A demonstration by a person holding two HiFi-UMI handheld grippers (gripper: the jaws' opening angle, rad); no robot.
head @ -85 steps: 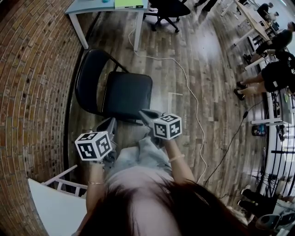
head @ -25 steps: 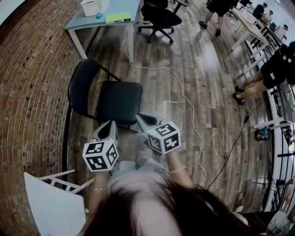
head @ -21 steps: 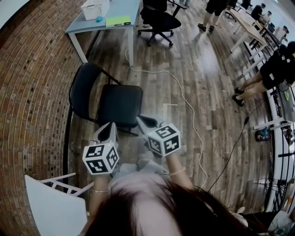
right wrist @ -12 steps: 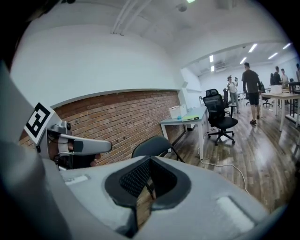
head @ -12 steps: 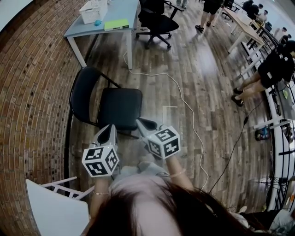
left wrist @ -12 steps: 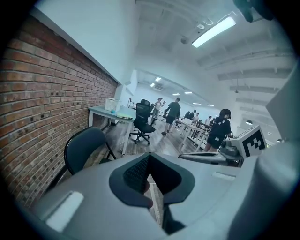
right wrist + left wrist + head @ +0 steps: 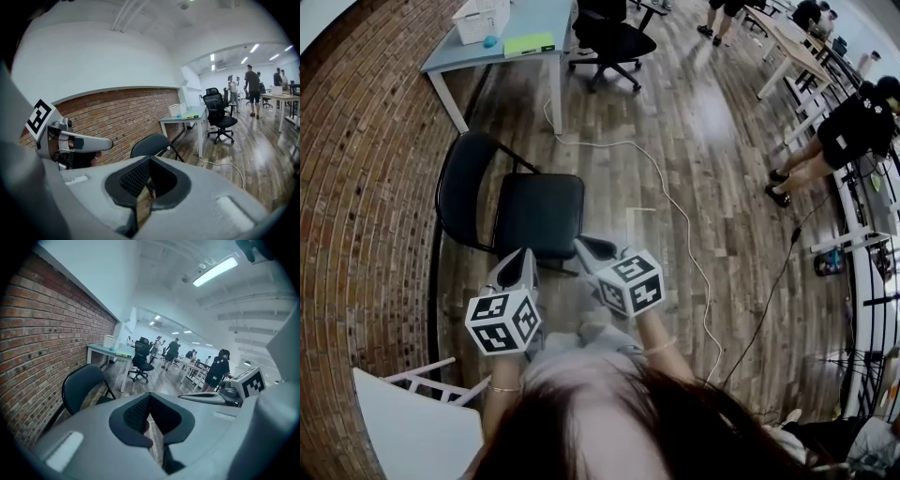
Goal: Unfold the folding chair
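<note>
The black folding chair point(image 7: 538, 214) stands unfolded on the wood floor, its seat flat and its backrest point(image 7: 461, 186) toward the brick wall. My left gripper point(image 7: 523, 263) and right gripper point(image 7: 587, 247) hang side by side just short of the seat's front edge, apart from it. Both are shut with nothing between the jaws. In the left gripper view the closed jaws point past the chair's backrest point(image 7: 82, 387), and the right gripper point(image 7: 243, 386) shows at the right. In the right gripper view the chair point(image 7: 153, 143) stands ahead of the shut jaws.
A brick wall point(image 7: 356, 187) runs along the left. A grey table point(image 7: 502, 42) with a white basket point(image 7: 481, 19) stands beyond the chair, and an office chair point(image 7: 614, 37) beside it. A white cable point(image 7: 675, 208) trails over the floor. A white frame point(image 7: 417, 427) lies near left. People point(image 7: 853, 131) sit at right.
The head view has drifted a little. Both grippers stay shut in front of the seat, and the chair stays unfolded in the same spot.
</note>
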